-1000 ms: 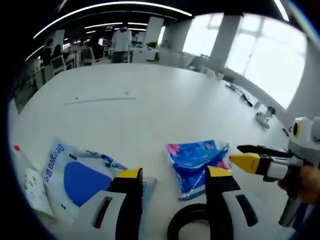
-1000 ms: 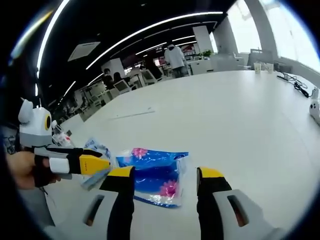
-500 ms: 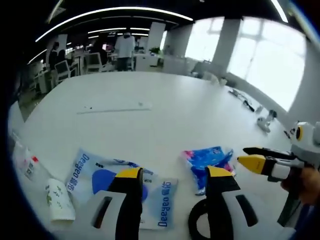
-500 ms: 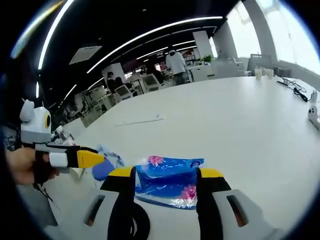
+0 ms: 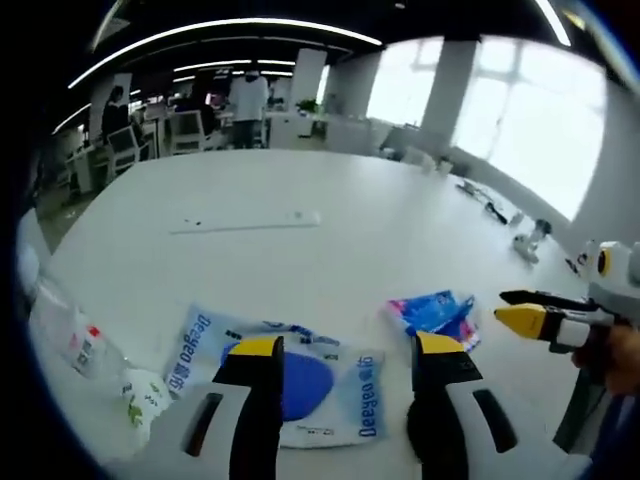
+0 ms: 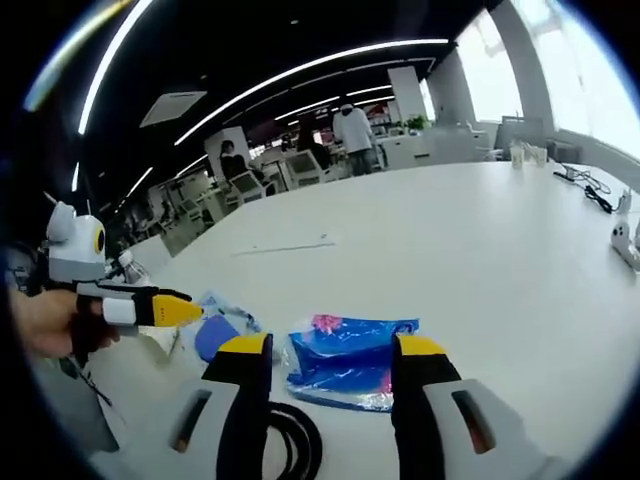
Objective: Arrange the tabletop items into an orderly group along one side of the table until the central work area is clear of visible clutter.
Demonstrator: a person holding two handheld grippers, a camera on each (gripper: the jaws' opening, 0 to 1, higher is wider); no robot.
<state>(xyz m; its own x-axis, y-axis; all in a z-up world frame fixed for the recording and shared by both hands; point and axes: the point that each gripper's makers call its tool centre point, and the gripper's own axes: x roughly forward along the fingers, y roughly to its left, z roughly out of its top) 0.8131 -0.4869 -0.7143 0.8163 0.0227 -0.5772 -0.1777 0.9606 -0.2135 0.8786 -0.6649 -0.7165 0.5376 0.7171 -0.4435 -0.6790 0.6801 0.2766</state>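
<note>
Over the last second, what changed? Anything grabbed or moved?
Both views pulled back from the table, so the items look smaller; that is camera motion. Nothing was taken hold of or let go. The left gripper and right gripper stayed open and empty. The blue packet, Deeyeo pack and black cable lie unmoved on the white table.

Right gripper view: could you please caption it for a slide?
Open right gripper facing a blue packet on the white table.
</note>
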